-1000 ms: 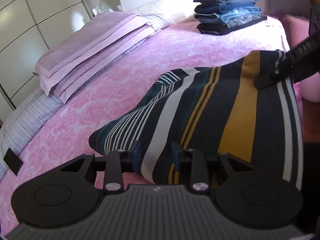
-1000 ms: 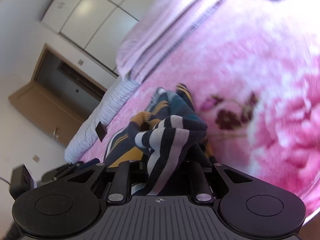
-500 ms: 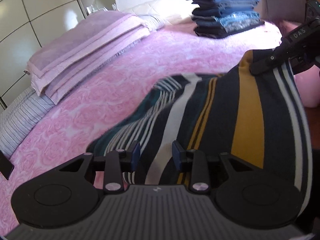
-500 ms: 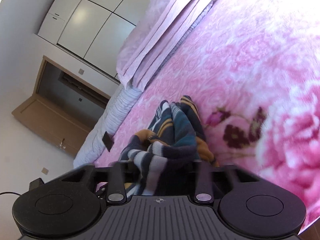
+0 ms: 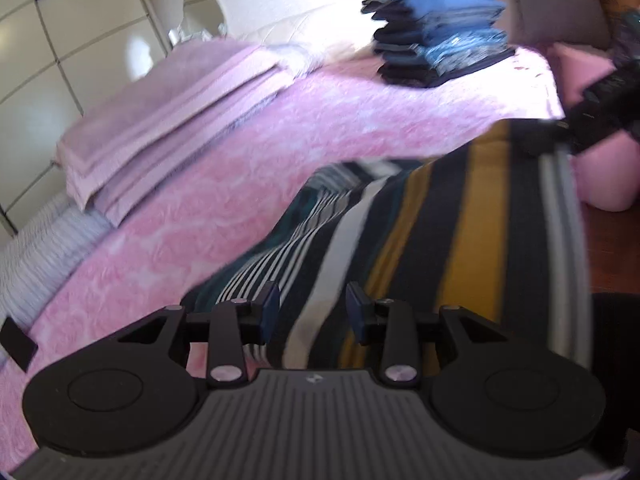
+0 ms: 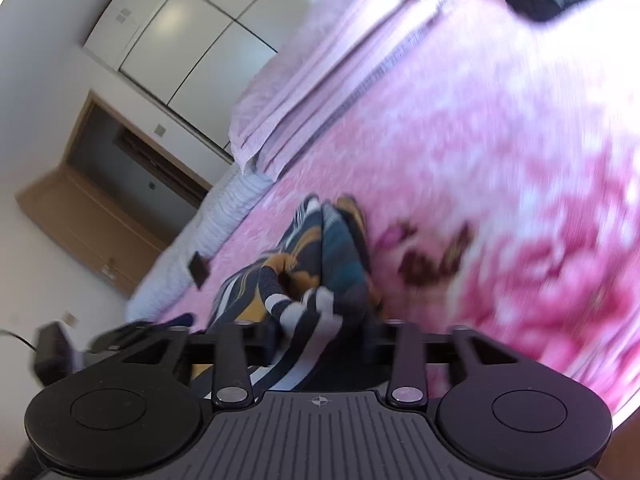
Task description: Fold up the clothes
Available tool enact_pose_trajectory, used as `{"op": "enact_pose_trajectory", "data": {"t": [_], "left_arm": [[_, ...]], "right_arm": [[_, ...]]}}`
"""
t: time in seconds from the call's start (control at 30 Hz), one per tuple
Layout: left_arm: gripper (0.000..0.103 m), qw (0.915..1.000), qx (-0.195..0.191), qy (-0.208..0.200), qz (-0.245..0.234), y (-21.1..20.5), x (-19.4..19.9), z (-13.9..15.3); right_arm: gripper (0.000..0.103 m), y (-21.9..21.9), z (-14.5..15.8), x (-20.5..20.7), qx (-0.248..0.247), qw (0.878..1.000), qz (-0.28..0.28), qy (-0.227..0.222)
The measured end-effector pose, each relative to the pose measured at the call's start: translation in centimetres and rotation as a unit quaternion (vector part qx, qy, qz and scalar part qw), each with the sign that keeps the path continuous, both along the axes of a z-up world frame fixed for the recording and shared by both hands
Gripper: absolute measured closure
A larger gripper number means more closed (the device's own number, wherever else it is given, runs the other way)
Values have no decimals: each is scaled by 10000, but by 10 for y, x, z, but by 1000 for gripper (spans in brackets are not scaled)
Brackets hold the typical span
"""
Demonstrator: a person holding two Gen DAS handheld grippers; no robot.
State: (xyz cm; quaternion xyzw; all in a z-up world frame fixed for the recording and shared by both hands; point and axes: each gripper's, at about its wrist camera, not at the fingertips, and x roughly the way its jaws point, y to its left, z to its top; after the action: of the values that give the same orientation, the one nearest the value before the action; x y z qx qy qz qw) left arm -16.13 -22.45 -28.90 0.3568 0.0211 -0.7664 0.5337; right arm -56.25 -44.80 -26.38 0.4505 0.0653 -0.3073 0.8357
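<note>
On the pink floral bedspread [image 5: 360, 128] lies the striped garment [image 5: 460, 240], navy with mustard, white and teal bands, its near edge lifted off the bed and stretched between the 2 grippers. Left gripper [image 5: 312, 310]: blue pads [image 5: 270, 308] set apart with striped cloth running between them; cannot tell whether they actually pinch it. Right gripper [image 6: 320, 340]: a thick bunch of the same garment [image 6: 316, 280] is crammed between its fingers, so it is clamped on the cloth; in the left view its black body [image 5: 600, 104] shows at the garment's far right corner. Both views are motion-blurred. Far side of the bed: stack of folded blue and dark clothes [image 5: 436, 40], well apart from the garment. Left side: folded lilac blanket [image 5: 168, 108] on top of a striped pillow or bedding [image 5: 44, 240]. Small black flat object [image 5: 18, 344] sits on the bed edge near that bedding. White wardrobe doors [image 6: 192, 36] and a wooden door frame [image 6: 88, 184] in the background of the right view.
</note>
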Motion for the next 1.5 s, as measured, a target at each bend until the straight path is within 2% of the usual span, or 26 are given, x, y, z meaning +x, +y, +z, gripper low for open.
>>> {"op": "enact_pose_trajectory", "data": {"t": [0.1,0.13,0.23,0.3,0.4,0.57,0.6,0.63,0.7,0.87,0.9,1.0,1.1,1.2,1.27,1.3,1.33,1.37,1.43,1.5], "left_arm": [[71,9996,25,201,-216,21,-13,10],[70,9991,154,248,-322,25,-20,7],[71,9986,319,-42,-418,30,-38,-16],[71,9989,301,29,-348,29,-41,-24],[71,9988,338,44,-338,27,-41,-24],[71,9989,298,110,-354,28,-37,-24],[71,9989,278,120,-357,28,-36,-24],[71,9989,242,125,-369,29,-36,-24],[71,9989,194,145,-397,29,-37,-24],[71,9981,301,188,-502,6,-47,-29],[71,9979,320,174,-528,4,-48,-30],[70,9980,308,169,-531,6,-47,-29],[70,9983,198,278,-465,16,-40,-25],[68,9986,47,423,-328,30,-24,-14],[66,9990,-95,395,-211,41,-10,-8],[66,9992,-116,341,-162,46,-3,-6],[64,9996,-130,240,-102,50,5,-6],[62,9998,-145,135,-44,54,12,-5],[61,9997,-182,-160,32,59,23,-8],[58,9989,-193,-412,71,60,33,-13]], "right_arm": [[48,1,20,-2,-434,9989,-126,150],[48,2,26,-2,-551,9982,-176,143],[47,-8,40,5,-729,9973,-90,52],[47,-21,45,19,-700,9973,172,100],[47,-44,46,48,-601,9936,838,455],[48,-65,35,62,-455,9900,1170,645],[56,-69,33,64,-426,9891,1237,683],[84,-73,31,67,-397,9881,1303,721],[93,-81,27,72,-338,9859,1435,796],[96,-98,13,82,-184,9814,1625,1006],[98,-101,9,84,-151,9810,1624,1053],[98,-108,-2,87,-68,9794,1622,1200],[97,-94,13,85,-429,9746,1641,1460],[94,-66,36,83,-1049,9617,1524,2020],[81,-42,49,83,-1463,9509,1473,2293],[61,-28,56,83,-1661,9465,1468,2343],[36,-12,62,84,-1856,9427,1475,2347],[31,5,67,86,-2047,9385,1494,2346],[30,42,70,96,-2377,9276,1737,2297],[30,80,65,115,-2642,9113,2072,2382]]}}
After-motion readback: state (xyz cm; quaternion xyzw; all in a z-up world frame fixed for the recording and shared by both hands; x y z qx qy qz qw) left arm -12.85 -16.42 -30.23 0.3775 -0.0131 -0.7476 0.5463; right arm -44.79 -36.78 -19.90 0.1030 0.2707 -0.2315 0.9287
